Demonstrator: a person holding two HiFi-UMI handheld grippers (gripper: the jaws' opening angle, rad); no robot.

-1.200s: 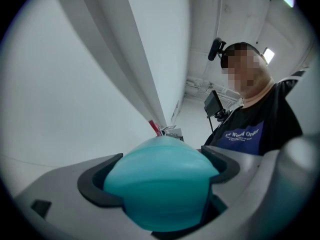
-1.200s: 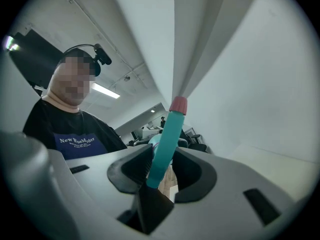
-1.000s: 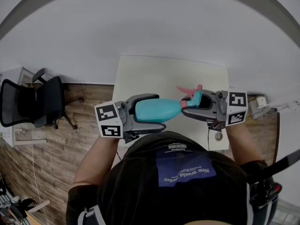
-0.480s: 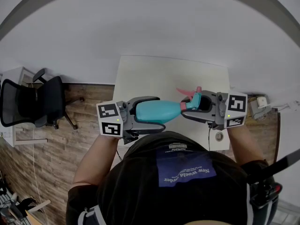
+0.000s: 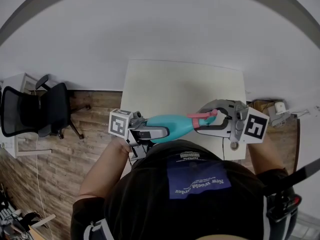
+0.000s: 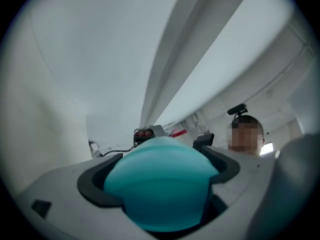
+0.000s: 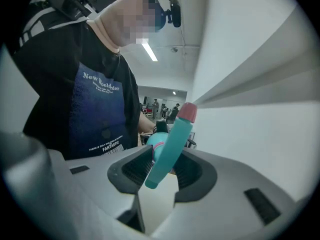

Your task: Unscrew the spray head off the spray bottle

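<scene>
Teal plastic fills the left gripper (image 5: 159, 130) view: its jaws are clamped on the butt end of the spray bottle (image 5: 175, 123), which lies roughly level in the air above the near edge of the white table (image 5: 180, 79). At the bottle's other end, also over that near edge, the right gripper (image 5: 206, 119) has its ribbed pads pinched on the spray head (image 7: 172, 144), whose pink nozzle tip sticks out past the jaws. Head and bottle appear to sit in one line with no gap visible between them, so the head looks to be still on its thread. The unscrewing seems under way at most. How loose the collar is cannot be told. Turning it fully free and drawing the head clear of the neck remain.
</scene>
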